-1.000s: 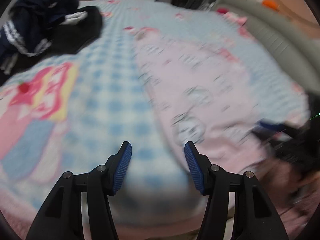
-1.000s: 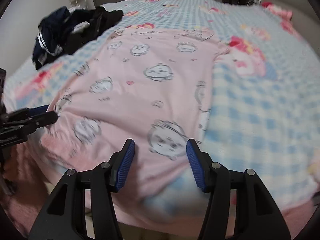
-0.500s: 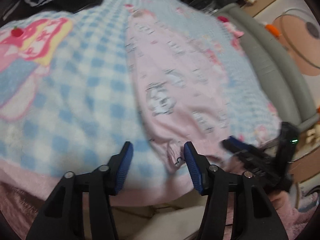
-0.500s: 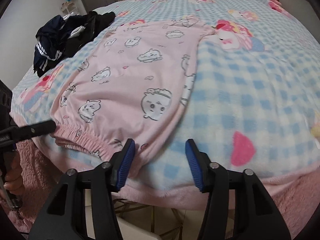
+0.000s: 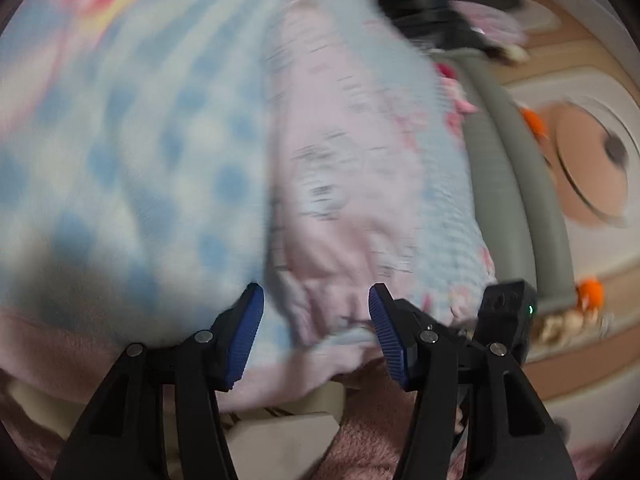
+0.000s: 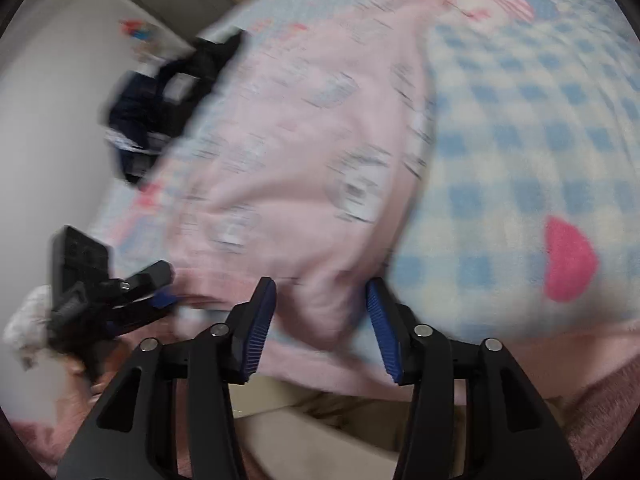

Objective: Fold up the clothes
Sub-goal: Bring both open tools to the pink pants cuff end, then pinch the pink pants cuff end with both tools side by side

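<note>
A pink garment with a cartoon print (image 5: 348,200) (image 6: 300,140) lies flat on the blue checked blanket (image 5: 140,160) (image 6: 520,140). Its gathered waistband reaches the bed's near edge. My left gripper (image 5: 316,300) hovers at that edge, its jaws opening, with the left end of the waistband between the blue pads (image 5: 252,320); the pads do not press on it. My right gripper (image 6: 320,292) stands open over the waistband's right corner, cloth between its fingers but not pinched. The left gripper (image 6: 162,286) also shows in the right wrist view. Both views are blurred.
A heap of dark clothes (image 6: 160,108) lies at the far left of the bed by a white wall. A grey padded rail (image 5: 500,180) runs along the bed's right side. Pink fleece (image 6: 600,400) hangs below the bed edge.
Both views have rolled and dropped toward the bed's near edge. The waistband, earlier ahead of the fingers, now lies between the pads of each gripper. The two grippers have come closer together.
</note>
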`<state>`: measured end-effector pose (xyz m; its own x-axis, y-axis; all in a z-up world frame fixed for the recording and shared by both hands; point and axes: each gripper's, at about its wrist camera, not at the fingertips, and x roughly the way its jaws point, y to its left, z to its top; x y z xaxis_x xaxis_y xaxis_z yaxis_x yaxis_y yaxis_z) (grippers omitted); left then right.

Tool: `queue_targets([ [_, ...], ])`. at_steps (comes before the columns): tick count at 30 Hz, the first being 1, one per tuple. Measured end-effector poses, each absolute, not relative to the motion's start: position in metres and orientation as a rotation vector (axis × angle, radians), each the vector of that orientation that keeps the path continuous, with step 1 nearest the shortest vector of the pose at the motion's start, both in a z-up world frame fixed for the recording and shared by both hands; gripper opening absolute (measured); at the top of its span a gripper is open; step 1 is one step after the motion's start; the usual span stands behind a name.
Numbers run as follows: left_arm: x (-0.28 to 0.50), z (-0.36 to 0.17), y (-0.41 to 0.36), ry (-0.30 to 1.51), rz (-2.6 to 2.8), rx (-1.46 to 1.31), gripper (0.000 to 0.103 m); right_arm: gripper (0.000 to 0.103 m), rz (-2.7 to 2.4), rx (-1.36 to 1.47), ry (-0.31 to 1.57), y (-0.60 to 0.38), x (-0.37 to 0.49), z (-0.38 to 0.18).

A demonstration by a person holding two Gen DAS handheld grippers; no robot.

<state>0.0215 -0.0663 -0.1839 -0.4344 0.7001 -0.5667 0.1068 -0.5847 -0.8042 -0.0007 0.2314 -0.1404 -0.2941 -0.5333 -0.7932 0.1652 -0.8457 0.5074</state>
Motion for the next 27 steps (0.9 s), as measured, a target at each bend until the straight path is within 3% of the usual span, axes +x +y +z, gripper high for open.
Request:
queue_targets([
  [6, 0.029, -0.183, -0.072, -1.229, 2.005, -1.255, 0.054, 0.044, -2.15, 1.458, -0.548, 0.246, 0.007, -0.137],
  [9, 0.029, -0.184, -0.069, -1.225, 2.021, -1.246, 0.041, 0.042, -2.16, 1.468, -0.59, 0.25, 0.006, -0.139],
  [16, 0.026, -0.172, -0.052, -1.082, 2.052, -1.253, 0.041, 0.037, -2.134, 1.371, -0.57, 0.237, 0.007, -0.127],
  [24, 0.013, -0.186, -0.048, -1.112, 2.035, -1.313, 0.043, 0.034, -2.093, 1.476, -0.656, 0.233, -0.012, -0.158],
  [27, 0.013, -0.183, -0.054, -1.182, 2.008, -1.233, 0.041, 0.025, -2.072, 1.429, -0.722, 0.239, -0.013, -0.155],
])
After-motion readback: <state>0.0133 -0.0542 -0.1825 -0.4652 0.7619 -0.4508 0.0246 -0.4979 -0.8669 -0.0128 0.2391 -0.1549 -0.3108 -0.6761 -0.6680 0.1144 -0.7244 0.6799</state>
